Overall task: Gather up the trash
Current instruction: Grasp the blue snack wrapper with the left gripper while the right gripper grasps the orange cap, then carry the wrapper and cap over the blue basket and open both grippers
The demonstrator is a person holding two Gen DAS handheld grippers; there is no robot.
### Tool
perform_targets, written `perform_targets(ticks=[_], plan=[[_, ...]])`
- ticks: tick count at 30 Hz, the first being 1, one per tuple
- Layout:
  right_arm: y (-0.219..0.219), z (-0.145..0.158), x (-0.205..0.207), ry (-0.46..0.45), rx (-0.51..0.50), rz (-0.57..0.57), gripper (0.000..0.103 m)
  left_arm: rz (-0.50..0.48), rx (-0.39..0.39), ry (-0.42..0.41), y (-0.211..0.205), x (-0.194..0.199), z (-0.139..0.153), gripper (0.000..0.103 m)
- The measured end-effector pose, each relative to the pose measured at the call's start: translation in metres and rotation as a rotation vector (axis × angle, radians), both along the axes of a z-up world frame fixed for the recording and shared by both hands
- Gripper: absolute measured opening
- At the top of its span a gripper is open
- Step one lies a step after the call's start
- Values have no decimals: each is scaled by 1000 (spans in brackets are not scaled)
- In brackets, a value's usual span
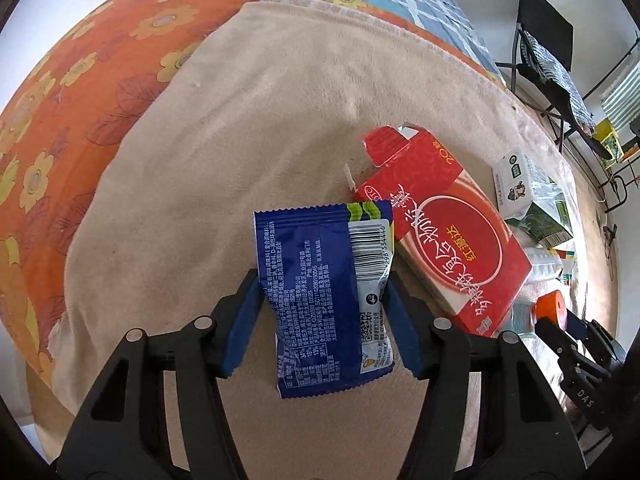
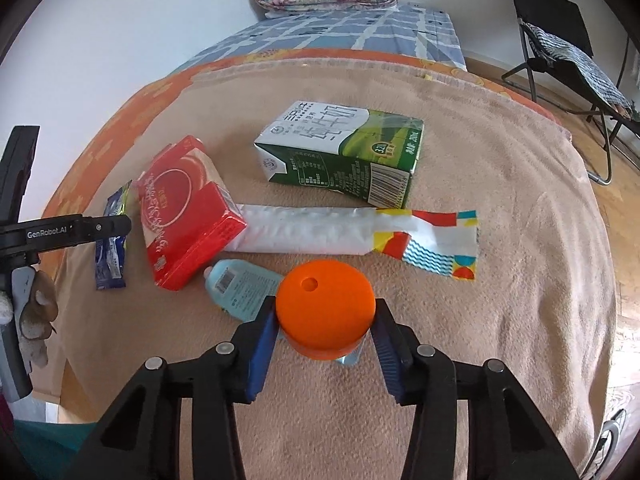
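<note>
Two grippers over beige blanket. Left gripper pointed steeply down, blue pads pressed on both edges of blue snack wrapper, about half open, wrapper pinched and lying on blanket. Right gripper clamped on orange cap of light blue bottle, pads touching cap on both sides, under half open. Red box just beside wrapper, flap torn open at far end, leaning over white padded pouch with colourful patterned end. Green-and-white milk carton on its side behind pouch, apart from grippers. Orange floral sheet under blanket. Folding chair on wood floor to far right.
</note>
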State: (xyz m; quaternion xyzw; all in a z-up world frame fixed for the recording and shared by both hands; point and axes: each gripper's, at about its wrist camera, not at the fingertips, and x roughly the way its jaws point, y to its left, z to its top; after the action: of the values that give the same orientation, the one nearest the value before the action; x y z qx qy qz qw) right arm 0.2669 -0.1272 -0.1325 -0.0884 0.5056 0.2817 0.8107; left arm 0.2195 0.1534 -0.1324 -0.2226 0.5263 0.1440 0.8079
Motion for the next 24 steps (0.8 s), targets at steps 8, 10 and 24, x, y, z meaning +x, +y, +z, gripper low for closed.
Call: perform_targets(ticks=[8, 10, 24], plan=[[-7, 18, -21, -41, -4, 31, 48, 3, 7, -41, 6, -23, 19, 62], [-8, 25, -28, -58, -2, 40, 48, 2, 7, -57, 6, -31, 26, 61], [-21, 71, -92, -155, 60, 103, 48, -56, 49, -177, -18, -72, 78, 61]])
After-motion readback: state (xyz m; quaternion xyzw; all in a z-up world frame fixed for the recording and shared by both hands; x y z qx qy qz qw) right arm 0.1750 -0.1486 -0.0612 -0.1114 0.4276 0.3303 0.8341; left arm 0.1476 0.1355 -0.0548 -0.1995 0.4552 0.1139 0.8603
